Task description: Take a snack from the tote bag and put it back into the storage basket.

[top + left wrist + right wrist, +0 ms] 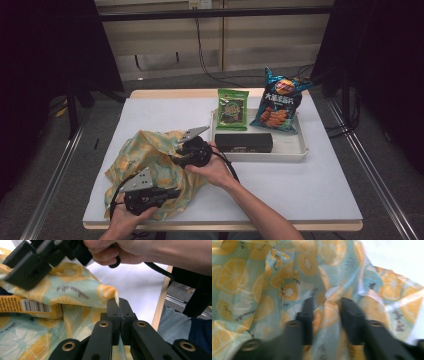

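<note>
The person is working on a fruit-print bag that lies crumpled on the near left part of the white table, with a yellow packet showing inside its mouth. The left gripper has its 2 jaws pressed together on a peak of the bag's edge, and the thin material sticks up between them in the left gripper view. The right gripper sits at the bag's far side, jaws part-way apart with a raised fold of the print standing between them; the picture is too blurred to tell whether the pads bite on it yet. To my eye the step is getting a second hold on the rim so the mouth can be spread. It would go best if the left hand stays put as an anchor, the right takes only 1 layer of the fold, and the pull then runs gently apart, not upward, so the packet stays in. Behind, a tray holds 2 snack bags and a black box.
</note>
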The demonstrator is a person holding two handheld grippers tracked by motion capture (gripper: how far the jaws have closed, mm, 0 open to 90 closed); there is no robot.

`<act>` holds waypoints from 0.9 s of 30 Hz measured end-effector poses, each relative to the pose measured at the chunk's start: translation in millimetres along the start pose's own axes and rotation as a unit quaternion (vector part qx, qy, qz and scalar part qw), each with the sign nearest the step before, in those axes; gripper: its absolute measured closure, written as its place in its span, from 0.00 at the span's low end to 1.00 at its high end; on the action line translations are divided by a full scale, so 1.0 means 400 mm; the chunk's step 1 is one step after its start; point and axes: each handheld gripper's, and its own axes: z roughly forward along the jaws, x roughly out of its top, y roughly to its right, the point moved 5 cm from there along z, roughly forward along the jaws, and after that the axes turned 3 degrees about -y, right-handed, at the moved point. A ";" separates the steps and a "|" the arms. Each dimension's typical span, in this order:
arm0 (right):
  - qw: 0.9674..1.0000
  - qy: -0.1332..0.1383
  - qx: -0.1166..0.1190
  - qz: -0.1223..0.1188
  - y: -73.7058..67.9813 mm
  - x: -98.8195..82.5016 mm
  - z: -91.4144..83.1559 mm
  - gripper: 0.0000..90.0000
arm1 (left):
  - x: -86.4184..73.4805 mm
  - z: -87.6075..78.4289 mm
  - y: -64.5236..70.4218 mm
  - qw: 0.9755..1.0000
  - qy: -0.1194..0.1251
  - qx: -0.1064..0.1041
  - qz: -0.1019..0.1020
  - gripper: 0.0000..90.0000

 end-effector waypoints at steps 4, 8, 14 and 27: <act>1.000 0.015 0.010 0.016 0.017 -0.005 -0.030 0.99 | 0.000 0.002 -0.002 1.000 0.003 -0.001 -0.003 0.97; 1.000 0.017 -0.006 0.021 0.028 -0.028 -0.055 1.00 | -0.002 0.007 0.002 1.000 -0.002 -0.005 0.000 0.92; 0.999 0.012 -0.026 0.030 0.054 -0.074 -0.083 1.00 | -0.004 0.019 0.004 1.000 -0.014 -0.012 -0.006 0.86; 0.999 -0.009 -0.025 0.028 0.060 -0.132 -0.068 0.98 | 0.001 -0.010 -0.016 0.999 0.018 -0.003 -0.029 0.63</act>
